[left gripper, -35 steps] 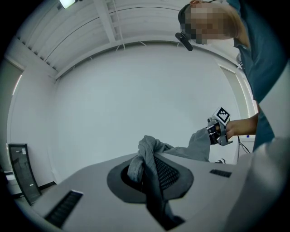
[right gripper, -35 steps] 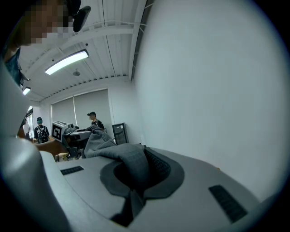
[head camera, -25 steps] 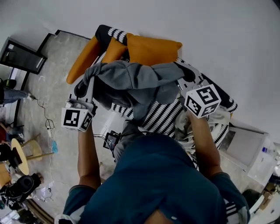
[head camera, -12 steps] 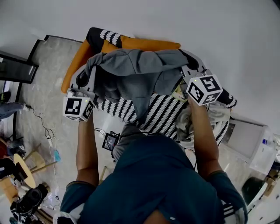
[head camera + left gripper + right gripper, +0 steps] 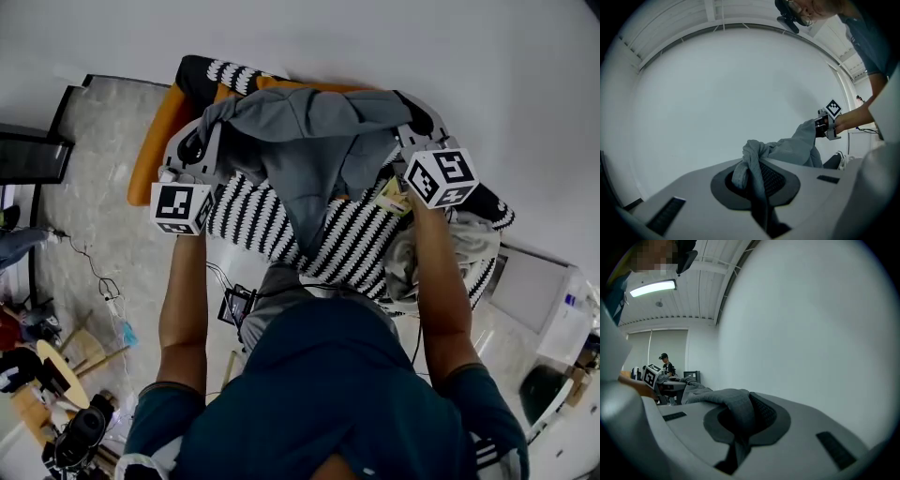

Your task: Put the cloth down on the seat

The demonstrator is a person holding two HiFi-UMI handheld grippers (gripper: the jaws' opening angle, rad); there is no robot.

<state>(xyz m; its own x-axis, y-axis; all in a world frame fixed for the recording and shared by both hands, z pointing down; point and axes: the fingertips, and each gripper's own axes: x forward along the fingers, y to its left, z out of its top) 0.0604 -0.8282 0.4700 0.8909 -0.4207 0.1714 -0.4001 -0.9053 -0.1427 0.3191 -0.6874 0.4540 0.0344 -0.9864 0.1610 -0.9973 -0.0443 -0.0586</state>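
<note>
A grey cloth (image 5: 309,131) hangs stretched between my two grippers over the black-and-white striped seat (image 5: 253,220). My left gripper (image 5: 202,136) is shut on the cloth's left end, and my right gripper (image 5: 410,127) is shut on its right end. A long fold droops from the middle down to the striped cover. In the left gripper view a bunch of cloth (image 5: 752,161) is pinched in the jaws and runs off to the right gripper (image 5: 826,124). The right gripper view shows the cloth (image 5: 736,408) clamped in the same way.
Orange cushions (image 5: 155,141) lie at the seat's far left, partly under the cloth. A pale heap of fabric (image 5: 469,239) sits at the seat's right end. A white cabinet (image 5: 534,300) stands further right. Cables and a small device (image 5: 234,305) lie on the floor.
Both grippers have carried the cloth further toward the wall, over the seat's back. It now covers most of the orange cushions, and the two grippers stand a little wider apart.
</note>
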